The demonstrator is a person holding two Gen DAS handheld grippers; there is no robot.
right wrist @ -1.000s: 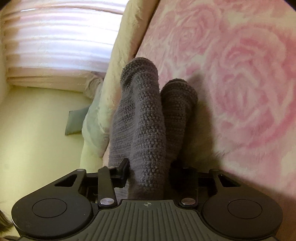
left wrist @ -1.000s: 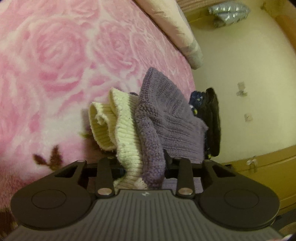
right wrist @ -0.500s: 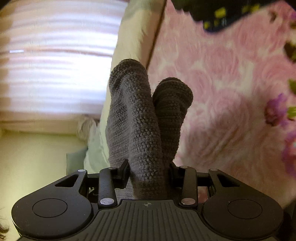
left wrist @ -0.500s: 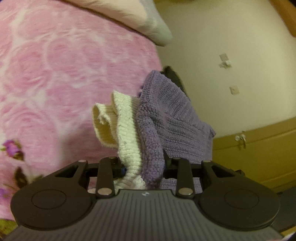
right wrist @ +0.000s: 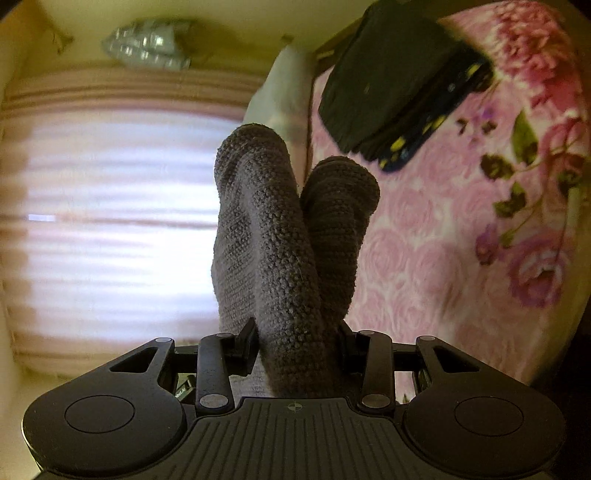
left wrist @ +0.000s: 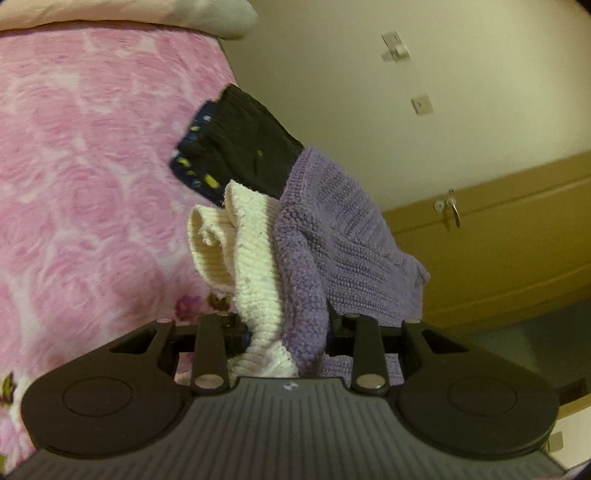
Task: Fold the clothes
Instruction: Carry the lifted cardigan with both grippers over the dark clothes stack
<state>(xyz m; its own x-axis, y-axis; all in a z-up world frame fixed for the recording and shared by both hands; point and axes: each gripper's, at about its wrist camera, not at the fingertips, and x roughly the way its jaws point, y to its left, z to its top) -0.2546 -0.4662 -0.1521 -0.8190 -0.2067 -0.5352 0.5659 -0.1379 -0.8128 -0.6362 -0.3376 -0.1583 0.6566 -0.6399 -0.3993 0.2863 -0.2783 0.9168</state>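
A purple and cream knitted sweater (left wrist: 332,236) is bunched up between the jaws of my left gripper (left wrist: 286,332), which is shut on it, high above the bed. In the right wrist view, two thick folds of the same purple sweater (right wrist: 280,236) stick up out of my right gripper (right wrist: 295,339), also shut on it. The fingertips of both grippers are hidden in the knit. A folded dark garment with yellow spots (left wrist: 232,147) lies on the pink rose blanket (left wrist: 92,166), and it shows in the right wrist view as the dark garment (right wrist: 399,92) too.
A pale pillow (left wrist: 192,14) lies at the head of the bed. Beside the bed runs a cream wall (left wrist: 443,92) and a yellow-brown cabinet (left wrist: 498,251) with a key in it. The right wrist view shows a bright curtained window (right wrist: 110,221).
Both grippers have risen with the sweater and turned. The bed has dropped away below them, and the dark folded garment has come into the right wrist view.
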